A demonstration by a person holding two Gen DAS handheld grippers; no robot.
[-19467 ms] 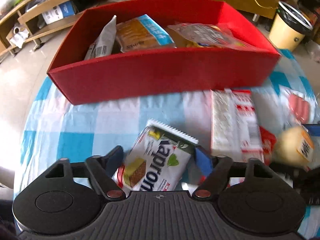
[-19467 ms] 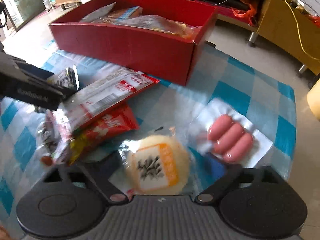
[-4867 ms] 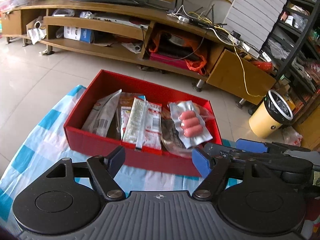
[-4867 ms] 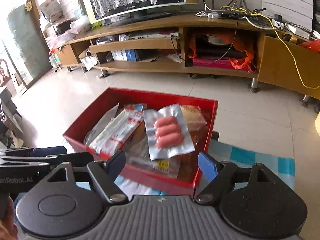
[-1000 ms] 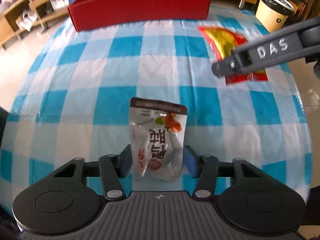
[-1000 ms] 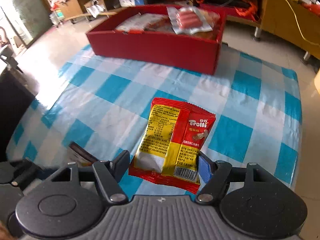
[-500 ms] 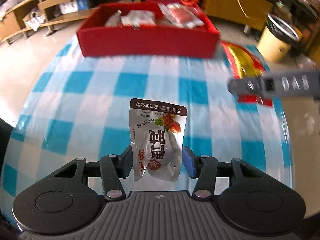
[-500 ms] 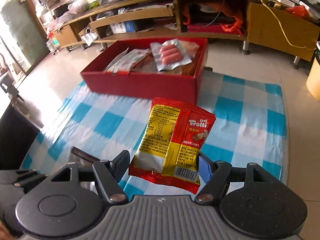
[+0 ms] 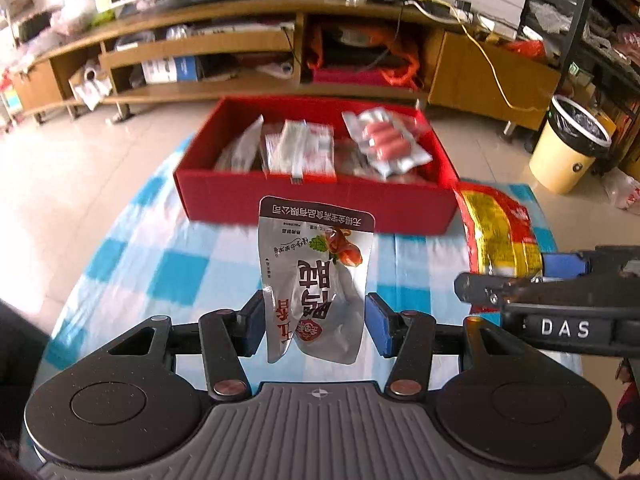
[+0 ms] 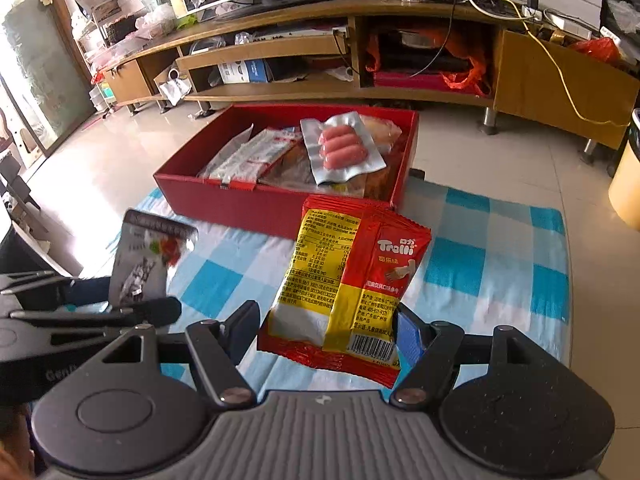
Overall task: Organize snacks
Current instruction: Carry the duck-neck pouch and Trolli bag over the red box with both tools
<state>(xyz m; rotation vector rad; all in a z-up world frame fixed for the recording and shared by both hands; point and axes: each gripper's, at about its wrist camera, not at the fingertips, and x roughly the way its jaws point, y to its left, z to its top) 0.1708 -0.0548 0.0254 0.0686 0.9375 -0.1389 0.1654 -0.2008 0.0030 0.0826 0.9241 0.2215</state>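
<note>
My left gripper [image 9: 315, 330] is shut on a silver snack pouch [image 9: 316, 276] and holds it in the air above the checked tablecloth [image 9: 168, 276]. My right gripper [image 10: 328, 334] is shut on a red and yellow Trolli bag [image 10: 352, 280], also lifted. The red box [image 9: 312, 200] stands ahead at the far side of the table and holds several packets, with a sausage pack [image 9: 386, 144] on top. In the right wrist view the box [image 10: 256, 200] and the sausage pack [image 10: 342, 148] show too. Each gripper appears in the other's view.
The blue and white cloth [image 10: 492, 264] covers a round table. Beyond it are a tiled floor, a long wooden TV stand [image 10: 320, 52] and a yellow bin [image 9: 568, 152] at the right.
Both grippers have risen and tilted up with their packets since a second ago, so the red box and the room behind now fill more of the view.
</note>
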